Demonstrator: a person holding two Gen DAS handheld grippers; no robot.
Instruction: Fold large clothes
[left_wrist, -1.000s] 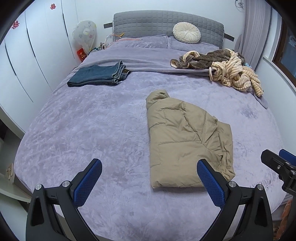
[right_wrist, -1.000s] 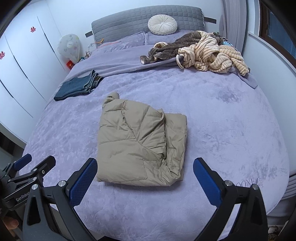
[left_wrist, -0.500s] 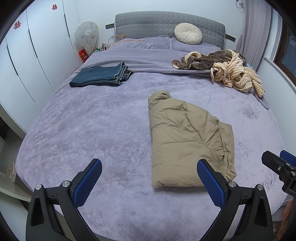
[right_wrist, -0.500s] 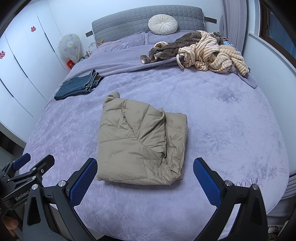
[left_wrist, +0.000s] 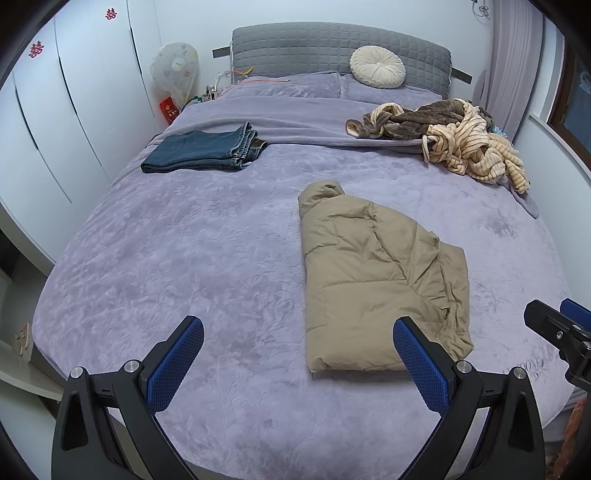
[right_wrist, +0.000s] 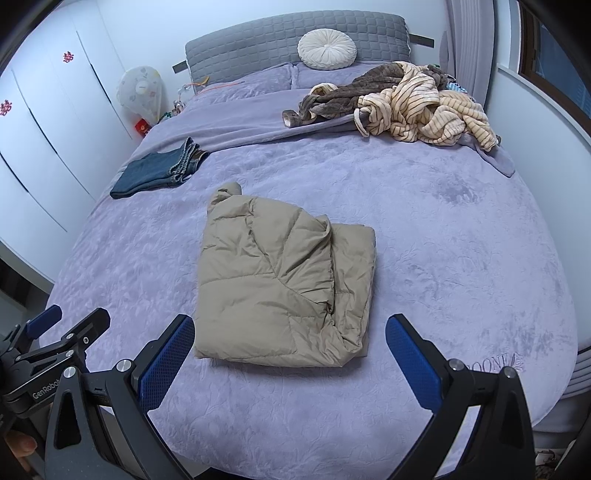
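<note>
Jeans far ahead-left of my left claw: folded, done. Left claw fingers spread apart, holding nothing, hovering over the bed edge. Tan puffer jacket lies just ahead between my right claw fingers, folded into a rough rectangle, right edge a bit bunched; looks finished or one tidy-up short. Right claw also spread apart, holding nothing. Far ahead-right: unfolded pile of striped and brown clothes, my guess at what's left.

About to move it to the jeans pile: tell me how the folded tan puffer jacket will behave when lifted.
The tan puffer jacket looks quilted and puffy, so probably light for its bulk. Its loose, rumpled right-hand layers suggest the fold may spring open if gripped at one edge. The smooth shell fabric may slip between pads.
</note>
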